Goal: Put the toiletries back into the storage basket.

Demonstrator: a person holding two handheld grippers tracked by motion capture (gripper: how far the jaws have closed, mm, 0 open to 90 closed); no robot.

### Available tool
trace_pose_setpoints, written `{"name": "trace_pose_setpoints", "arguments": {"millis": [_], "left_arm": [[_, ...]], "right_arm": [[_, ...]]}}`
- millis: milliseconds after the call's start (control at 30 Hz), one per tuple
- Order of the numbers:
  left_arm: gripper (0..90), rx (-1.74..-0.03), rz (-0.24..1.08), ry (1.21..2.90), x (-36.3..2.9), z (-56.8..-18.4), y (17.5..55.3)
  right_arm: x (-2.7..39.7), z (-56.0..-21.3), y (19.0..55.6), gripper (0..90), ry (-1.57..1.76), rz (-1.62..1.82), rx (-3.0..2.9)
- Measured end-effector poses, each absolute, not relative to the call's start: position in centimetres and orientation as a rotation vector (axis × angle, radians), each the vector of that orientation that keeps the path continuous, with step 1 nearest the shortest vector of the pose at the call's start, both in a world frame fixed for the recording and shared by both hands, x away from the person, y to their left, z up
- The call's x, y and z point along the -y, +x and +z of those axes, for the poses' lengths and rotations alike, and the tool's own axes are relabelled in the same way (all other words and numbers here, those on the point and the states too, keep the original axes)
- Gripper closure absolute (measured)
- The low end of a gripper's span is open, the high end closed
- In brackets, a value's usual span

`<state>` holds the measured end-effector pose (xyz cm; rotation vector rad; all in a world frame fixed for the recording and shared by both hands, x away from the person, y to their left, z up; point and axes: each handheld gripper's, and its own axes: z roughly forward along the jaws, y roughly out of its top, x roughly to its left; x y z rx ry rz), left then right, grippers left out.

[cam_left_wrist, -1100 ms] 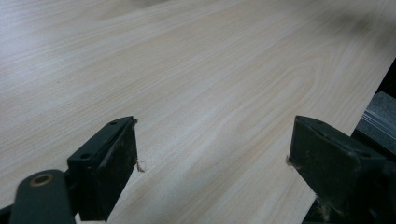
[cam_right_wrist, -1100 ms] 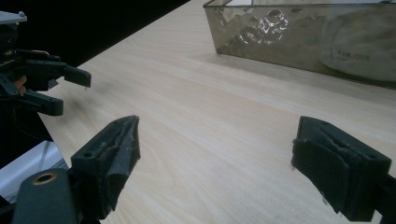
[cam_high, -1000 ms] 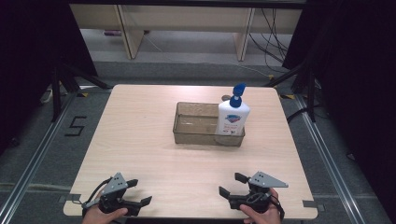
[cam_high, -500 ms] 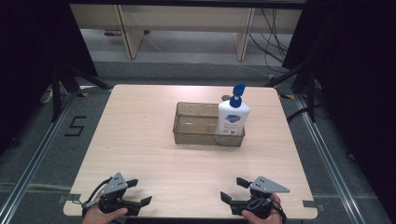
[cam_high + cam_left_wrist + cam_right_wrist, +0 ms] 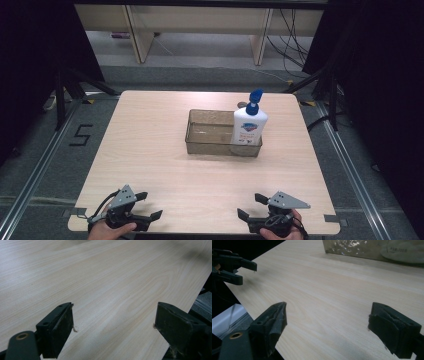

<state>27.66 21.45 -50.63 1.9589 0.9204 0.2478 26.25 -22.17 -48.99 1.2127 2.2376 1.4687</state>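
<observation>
High view: a pale wooden worktop [image 5: 165,150] carried a clear bin [image 5: 210,134] and a soap bottle [image 5: 248,125], with both grippers at the near edge.
Soap bottle: white with a blue pump, it stood upright in the right end of the clear bin, touching its right wall.
Clear bin: it sat right of the worktop's middle, well apart from both grippers.
Left gripper [image 5: 149,205]: held in a hand at the near left corner, its jaws stood wide apart with nothing between them.
Left gripper view: bare wood grain lay between the two black jaws.
Right gripper [image 5: 251,206]: held in a hand at the near right, jaws spread and holding nothing.
Right gripper view: the clear bin's near wall [image 5: 352,248] showed at the far edge, and the left gripper [image 5: 249,272] at the far left.
</observation>
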Motion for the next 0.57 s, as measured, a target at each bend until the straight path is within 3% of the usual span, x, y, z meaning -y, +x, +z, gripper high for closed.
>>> {"name": "trace_pose_setpoints", "arguments": {"millis": [567], "left_arm": [[14.7, -0.93, 0.246, 1.956, -21.4, -50.68, 27.66]], "right_arm": [[22.23, -49.04, 26.21, 15.3, 1.207, 1.455, -2.225]]}}
